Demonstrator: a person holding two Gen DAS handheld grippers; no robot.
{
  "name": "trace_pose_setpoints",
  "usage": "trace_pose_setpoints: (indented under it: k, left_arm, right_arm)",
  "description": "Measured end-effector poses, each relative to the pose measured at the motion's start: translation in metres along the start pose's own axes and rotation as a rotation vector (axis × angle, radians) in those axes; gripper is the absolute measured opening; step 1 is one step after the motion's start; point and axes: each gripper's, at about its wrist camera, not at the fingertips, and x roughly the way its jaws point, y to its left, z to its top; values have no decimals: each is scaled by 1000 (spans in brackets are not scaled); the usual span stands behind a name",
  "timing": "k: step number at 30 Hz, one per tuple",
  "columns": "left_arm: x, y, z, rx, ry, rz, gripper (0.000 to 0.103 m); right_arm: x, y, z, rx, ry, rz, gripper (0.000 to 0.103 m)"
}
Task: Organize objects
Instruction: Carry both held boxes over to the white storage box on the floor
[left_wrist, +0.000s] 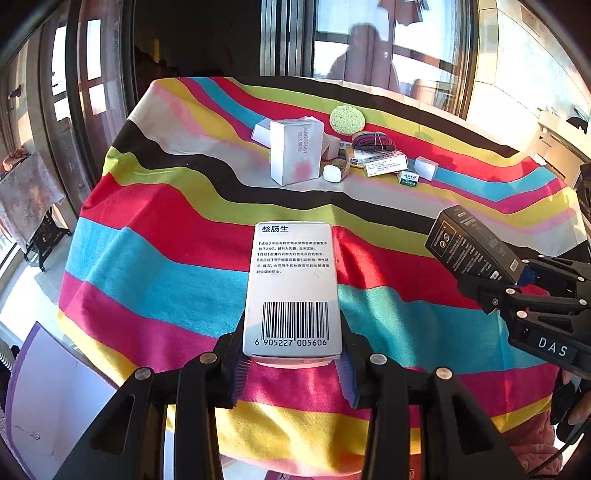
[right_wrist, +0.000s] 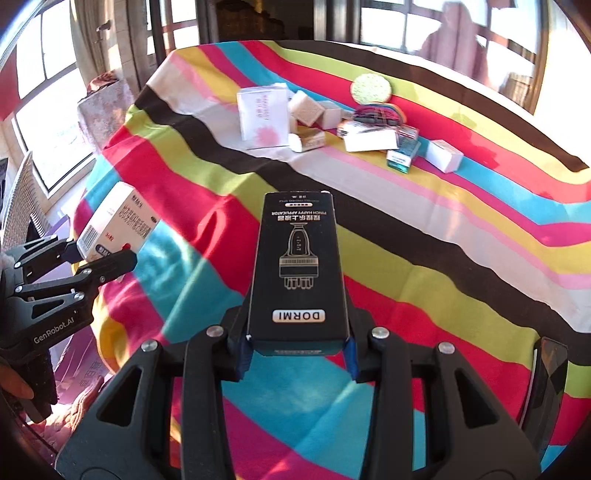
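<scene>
My left gripper (left_wrist: 291, 373) is shut on a white medicine box (left_wrist: 291, 288) with a barcode, held above the striped tablecloth (left_wrist: 166, 266). My right gripper (right_wrist: 297, 354) is shut on a black DORMI box (right_wrist: 299, 269), also held above the cloth. Each gripper shows in the other's view: the right one with the black box (left_wrist: 469, 247) at the right, the left one with the white box (right_wrist: 118, 221) at the left. A cluster of objects lies at the far middle of the table: a tall white box (left_wrist: 295, 151), small boxes (left_wrist: 384, 162), a green round sponge (left_wrist: 347, 120).
The table's near edge drops off below both grippers. A purple sheet (left_wrist: 44, 387) lies on the floor at the left. Windows surround the table. A folded striped cloth bundle (left_wrist: 373, 142) and a white roll (left_wrist: 332, 172) sit in the cluster.
</scene>
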Motion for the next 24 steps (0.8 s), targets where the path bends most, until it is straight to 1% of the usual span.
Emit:
trace_pose_setpoints:
  k: [8, 11, 14, 17, 20, 24]
  left_arm:
    - [-22, 30, -13, -39, -20, 33, 41]
    - [-26, 44, -23, -56, -6, 52, 41]
    - [-33, 61, -36, -94, 2, 67, 41]
    - [-43, 82, -48, -142, -2, 98, 41]
    - [-54, 103, -59, -188, -3, 134, 41]
    - [-63, 128, -79, -241, 12, 186, 41]
  right_arm:
    - [-8, 52, 3, -128, -13, 62, 43]
    - [-8, 68, 3, -167, -12, 76, 43]
    - [-9, 78, 5, -182, -9, 86, 43]
    - [-14, 94, 12, -196, -15, 131, 43]
    - [-22, 129, 14, -300, -35, 151, 43]
    - [-24, 178, 10, -449, -55, 199, 43]
